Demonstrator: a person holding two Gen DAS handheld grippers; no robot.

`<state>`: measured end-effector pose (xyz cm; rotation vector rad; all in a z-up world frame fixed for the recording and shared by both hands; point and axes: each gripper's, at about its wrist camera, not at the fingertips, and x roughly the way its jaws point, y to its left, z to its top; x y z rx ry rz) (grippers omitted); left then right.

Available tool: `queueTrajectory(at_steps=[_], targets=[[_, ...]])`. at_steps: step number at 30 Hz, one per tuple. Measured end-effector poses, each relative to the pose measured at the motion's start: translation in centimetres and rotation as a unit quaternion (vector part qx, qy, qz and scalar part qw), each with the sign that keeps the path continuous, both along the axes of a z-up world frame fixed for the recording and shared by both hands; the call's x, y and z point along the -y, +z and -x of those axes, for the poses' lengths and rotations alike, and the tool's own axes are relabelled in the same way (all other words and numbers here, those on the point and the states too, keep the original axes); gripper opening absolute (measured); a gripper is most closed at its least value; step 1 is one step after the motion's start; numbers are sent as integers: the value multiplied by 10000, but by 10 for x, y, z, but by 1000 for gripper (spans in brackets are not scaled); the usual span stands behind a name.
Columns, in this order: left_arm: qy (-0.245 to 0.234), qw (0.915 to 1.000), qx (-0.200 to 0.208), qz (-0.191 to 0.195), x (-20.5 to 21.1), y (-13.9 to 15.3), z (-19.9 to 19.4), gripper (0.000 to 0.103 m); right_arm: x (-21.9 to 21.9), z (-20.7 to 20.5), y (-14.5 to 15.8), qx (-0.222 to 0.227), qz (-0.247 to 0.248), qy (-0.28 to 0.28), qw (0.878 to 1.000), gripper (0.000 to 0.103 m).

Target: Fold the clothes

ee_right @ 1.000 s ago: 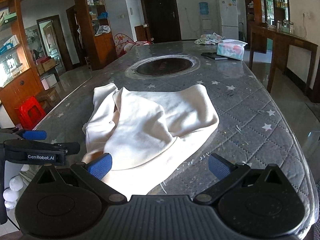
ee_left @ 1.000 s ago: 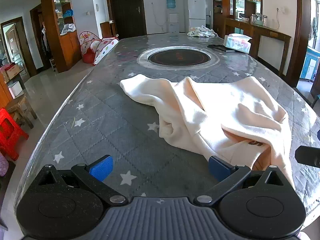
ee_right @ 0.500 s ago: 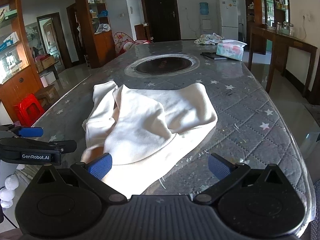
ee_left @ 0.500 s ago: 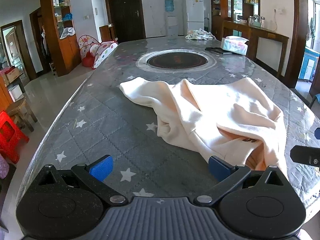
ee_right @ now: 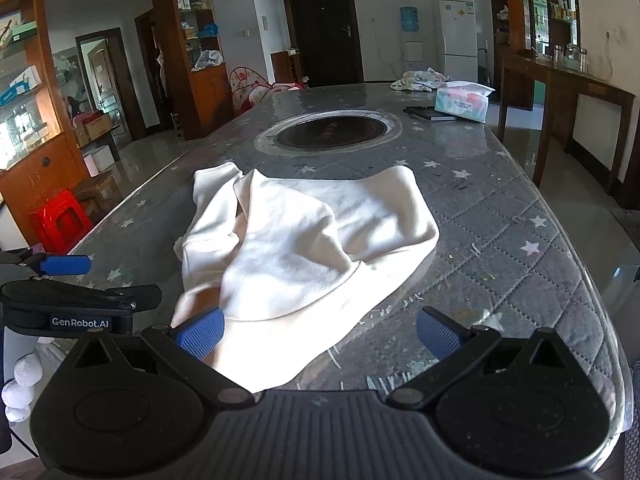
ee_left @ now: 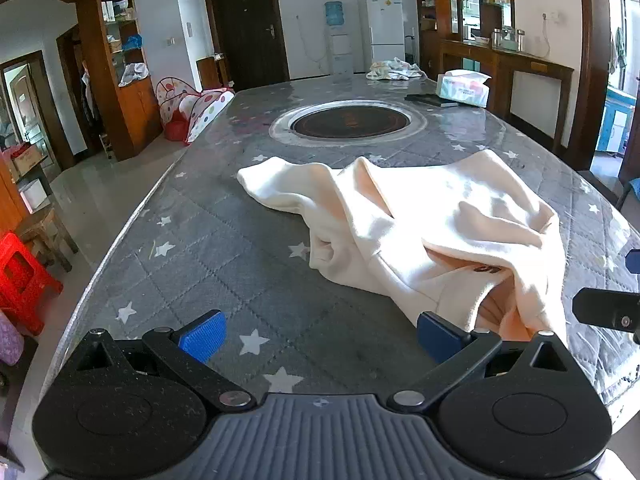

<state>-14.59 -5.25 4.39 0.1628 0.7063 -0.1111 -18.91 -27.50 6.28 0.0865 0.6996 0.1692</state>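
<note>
A crumpled cream fabric garment (ee_left: 432, 232) is lying on the near half of the grey star-patterned quilted worktop (ee_left: 224, 248). The left gripper (ee_left: 320, 332) and right gripper (ee_right: 318, 330) are hovering at its near edge, fingers spread apart, gripping nothing.

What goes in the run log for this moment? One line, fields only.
stage: pre-grasp | garment: cream, crumpled, unfolded on table | left gripper: open, empty | right gripper: open, empty, at hem
</note>
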Motion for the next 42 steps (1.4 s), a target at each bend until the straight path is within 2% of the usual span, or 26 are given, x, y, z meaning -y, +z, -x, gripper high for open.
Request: queueTrajectory(at_steps=[42], targets=[[-102, 9997, -48, -200, 9, -6, 1, 103, -18, -4, -5, -158, 197, 406, 9989, 103]])
